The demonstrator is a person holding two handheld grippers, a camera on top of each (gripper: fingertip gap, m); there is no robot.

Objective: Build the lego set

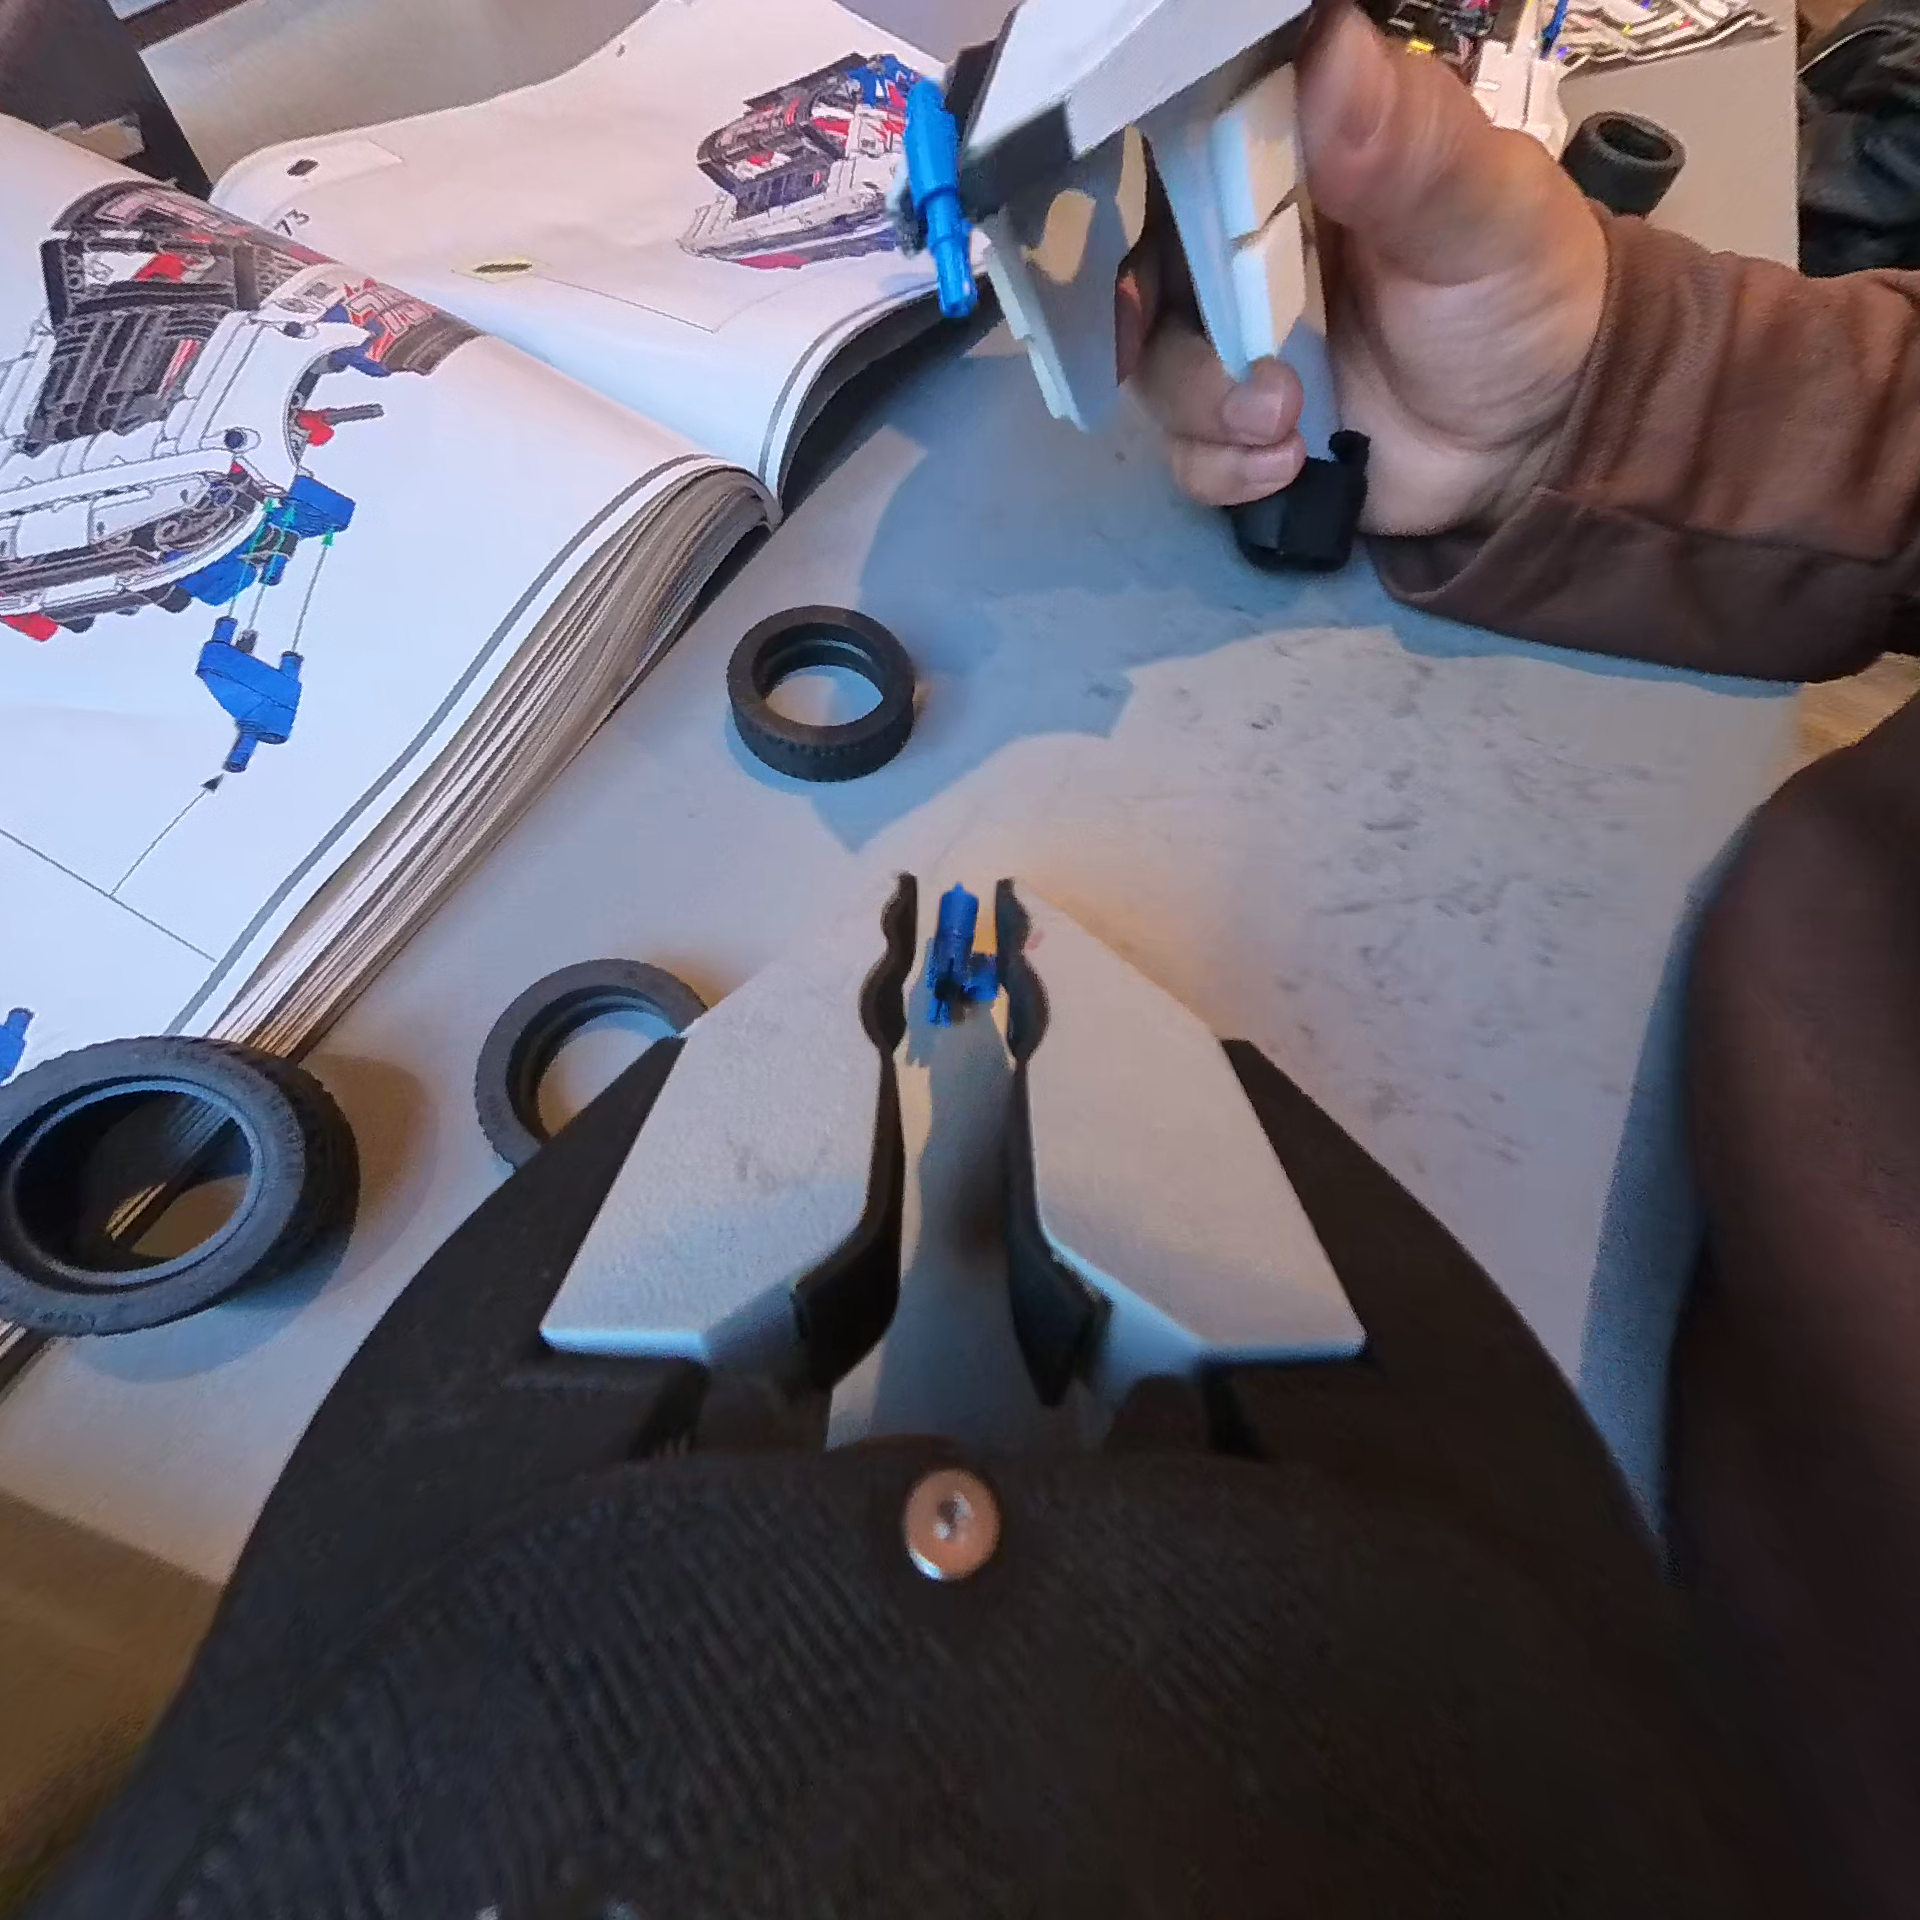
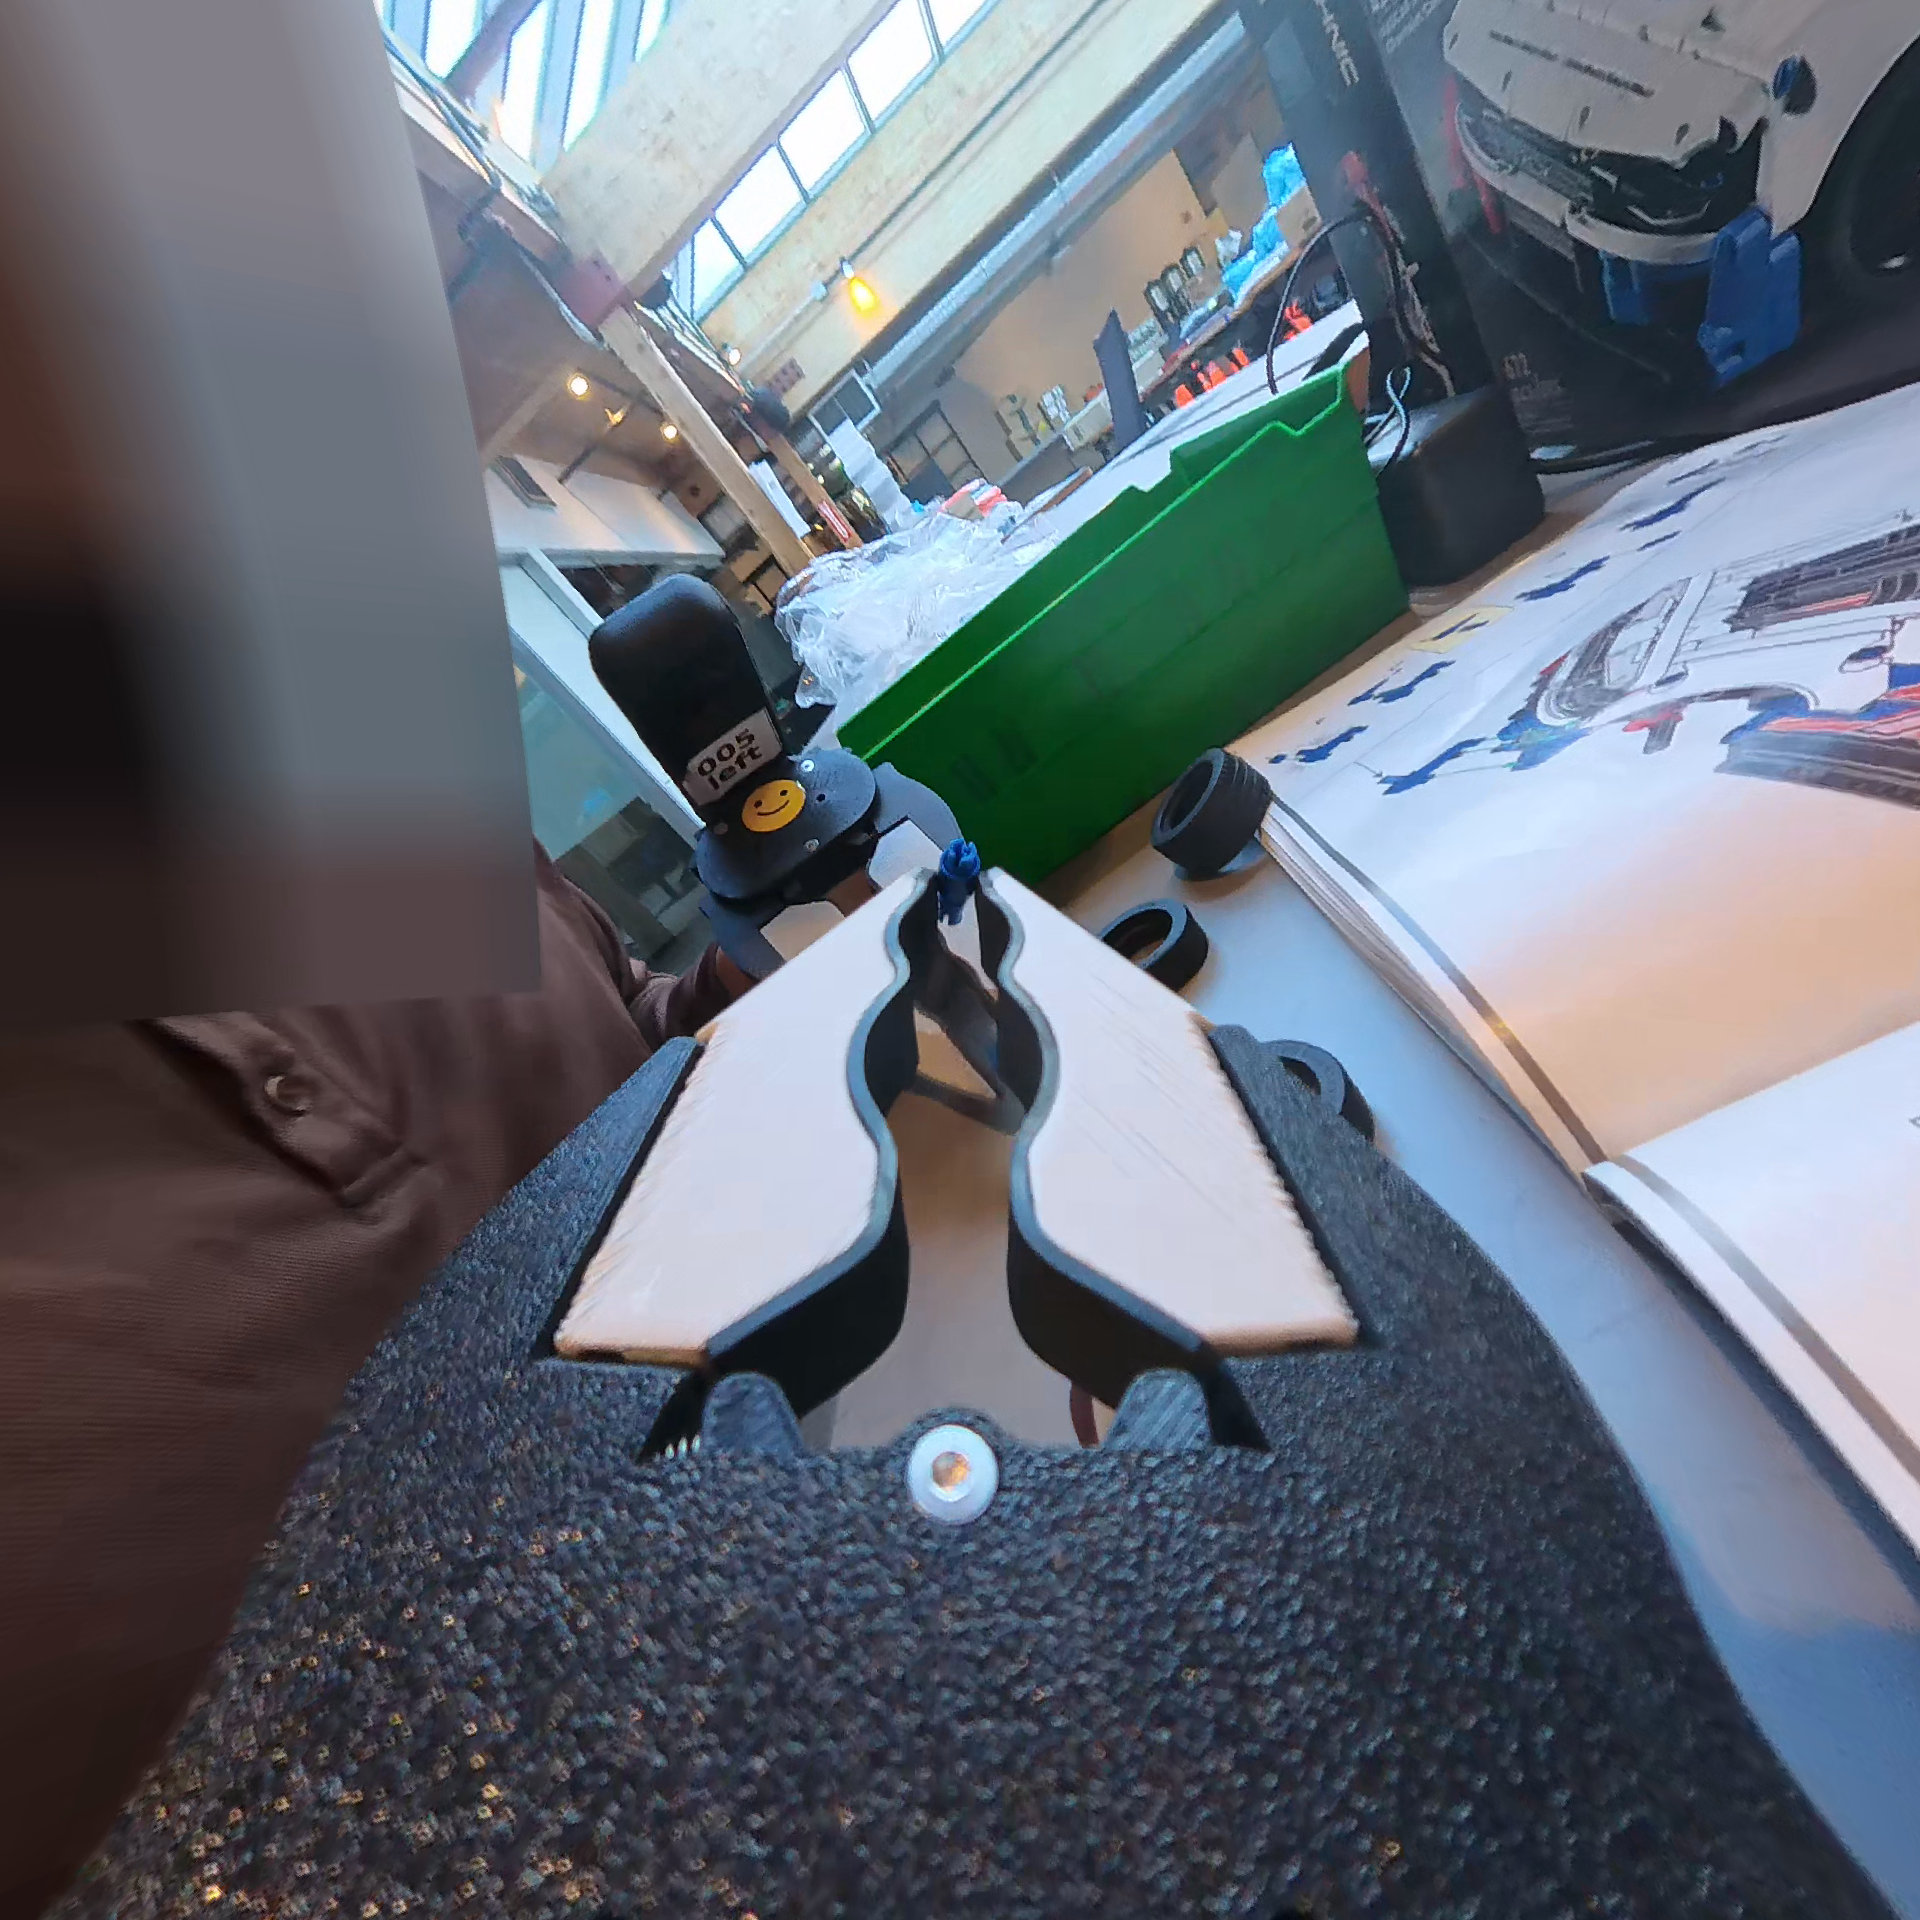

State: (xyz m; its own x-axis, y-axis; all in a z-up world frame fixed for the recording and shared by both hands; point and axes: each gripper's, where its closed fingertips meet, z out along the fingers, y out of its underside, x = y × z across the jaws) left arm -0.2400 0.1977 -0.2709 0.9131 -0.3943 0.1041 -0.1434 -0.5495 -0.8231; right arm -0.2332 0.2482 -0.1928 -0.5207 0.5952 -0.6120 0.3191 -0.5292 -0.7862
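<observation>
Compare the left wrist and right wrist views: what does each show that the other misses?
Left wrist only: the left gripper closed on a small blue connector, and the hand holding the right gripper.
Right wrist only: a green bin, clear plastic bags and the set's box.
Both: the open instruction manual, black tyres on the table, and the blue pin at the right gripper's tips.
</observation>
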